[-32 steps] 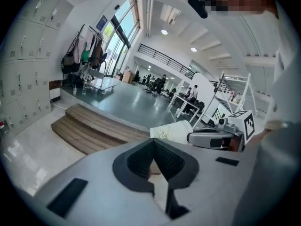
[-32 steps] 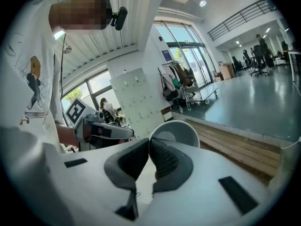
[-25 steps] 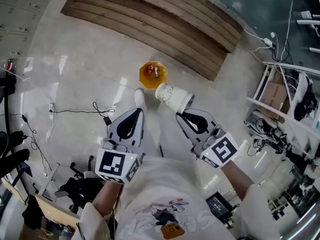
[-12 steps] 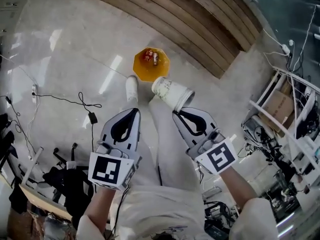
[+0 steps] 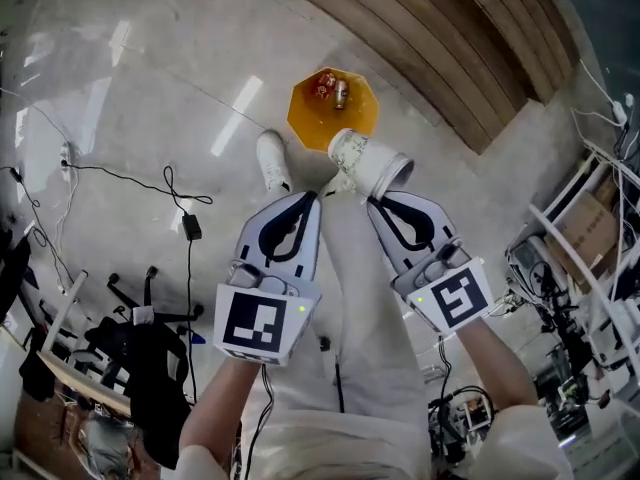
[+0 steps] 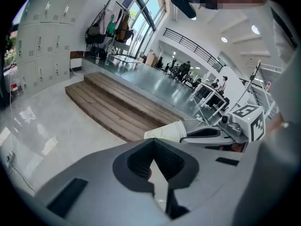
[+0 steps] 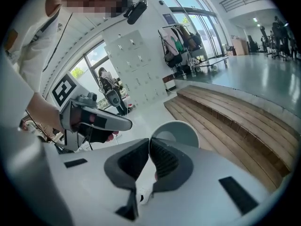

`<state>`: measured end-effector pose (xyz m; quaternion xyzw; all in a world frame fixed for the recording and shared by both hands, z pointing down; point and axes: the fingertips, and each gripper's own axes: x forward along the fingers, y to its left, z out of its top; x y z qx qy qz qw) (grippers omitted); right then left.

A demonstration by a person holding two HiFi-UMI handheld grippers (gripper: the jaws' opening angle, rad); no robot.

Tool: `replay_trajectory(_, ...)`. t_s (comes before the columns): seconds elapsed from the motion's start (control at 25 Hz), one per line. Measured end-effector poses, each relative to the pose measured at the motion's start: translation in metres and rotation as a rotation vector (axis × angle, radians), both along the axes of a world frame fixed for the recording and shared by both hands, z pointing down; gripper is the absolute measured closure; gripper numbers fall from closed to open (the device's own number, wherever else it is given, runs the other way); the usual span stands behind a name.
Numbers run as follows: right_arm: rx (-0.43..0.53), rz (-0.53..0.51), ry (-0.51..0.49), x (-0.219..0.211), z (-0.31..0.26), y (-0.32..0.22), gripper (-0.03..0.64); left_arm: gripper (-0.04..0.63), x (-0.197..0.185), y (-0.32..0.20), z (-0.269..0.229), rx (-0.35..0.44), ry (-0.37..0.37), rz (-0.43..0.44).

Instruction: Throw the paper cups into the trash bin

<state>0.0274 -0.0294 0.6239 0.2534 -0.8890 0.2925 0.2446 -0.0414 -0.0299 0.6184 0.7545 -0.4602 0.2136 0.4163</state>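
A white paper cup [image 5: 368, 162] lies sideways in the air, its mouth toward my right gripper [image 5: 379, 200], which is shut on the cup's rim. In the head view the cup hangs just this side of the orange trash bin [image 5: 310, 118], which stands on the floor with a few small items inside. In the right gripper view the cup [image 7: 175, 133] shows just past my right gripper [image 7: 149, 142]. My left gripper [image 5: 310, 199] is held beside it, shut and empty. In the left gripper view my left gripper [image 6: 151, 143] has its tips together, with the cup [image 6: 167, 132] to the right.
Wooden steps [image 5: 450, 48] run behind the bin. A black cable [image 5: 150, 183] with a plug lies on the floor at left. The person's white shoe [image 5: 272, 160] is next to the bin. A metal rack [image 5: 585, 238] stands at right, dark chair bases [image 5: 130, 318] at lower left.
The bin has come closer to both grippers in the head view. The cup now hangs at its near edge. Both grippers keep their hold and spacing.
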Motion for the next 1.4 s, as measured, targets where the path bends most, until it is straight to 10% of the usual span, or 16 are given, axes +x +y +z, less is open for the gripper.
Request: replay_trajectory(1.4,-0.13,0.007,0.119,-0.021,0.339,-0.017,0.592,0.589,-0.007,-0.017,0.338,-0.043,-0.106,0.066)
